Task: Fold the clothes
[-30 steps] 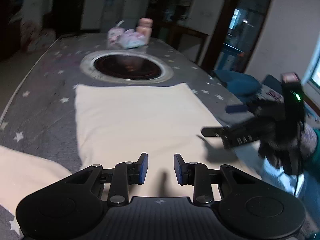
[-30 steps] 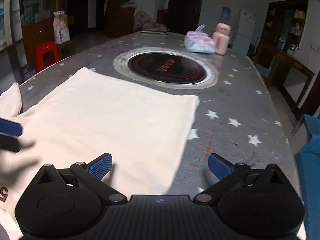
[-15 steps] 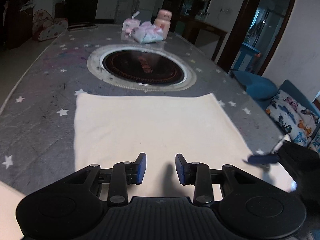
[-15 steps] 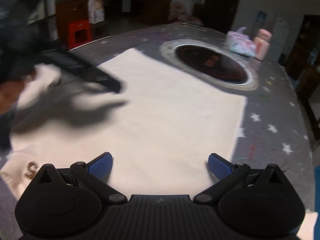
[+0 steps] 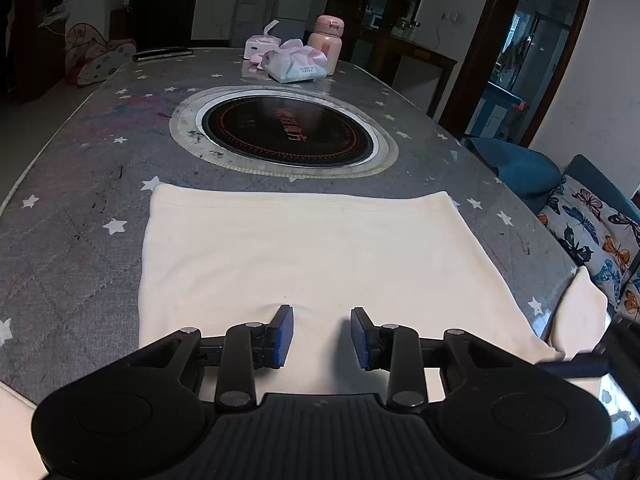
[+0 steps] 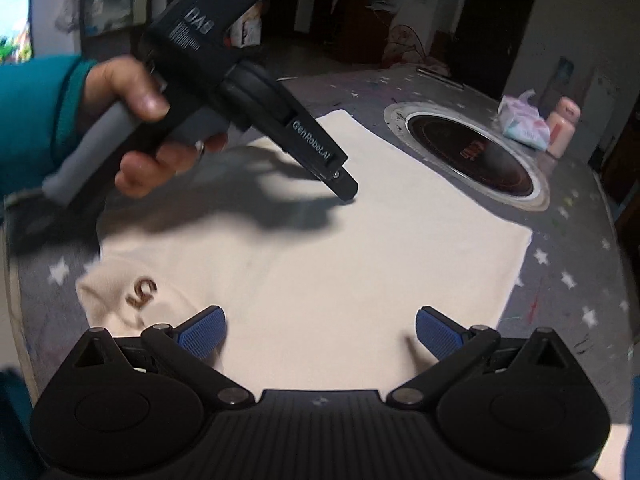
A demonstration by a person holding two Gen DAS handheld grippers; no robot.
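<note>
A cream shirt (image 5: 312, 256) lies flat on the grey star-patterned table, its hem toward the round cooktop. In the right wrist view the shirt (image 6: 360, 248) fills the middle, with a brown mark (image 6: 142, 290) on a sleeve at the near left. My left gripper (image 5: 322, 336) is open with a narrow gap, empty, just above the shirt's middle. It also shows in the right wrist view (image 6: 344, 188), held by a hand over the shirt. My right gripper (image 6: 320, 330) is wide open and empty above the shirt's near edge.
A round black cooktop (image 5: 288, 132) is set in the table beyond the shirt. Tissue packs (image 5: 294, 65) and a pink bottle (image 5: 327, 43) stand at the far end. A sofa with a butterfly cushion (image 5: 592, 232) is to the right of the table.
The left gripper has swung to face along the shirt toward the cooktop and come lower. The right gripper has turned left and pulled back; the left gripper and hand now show clearly.
</note>
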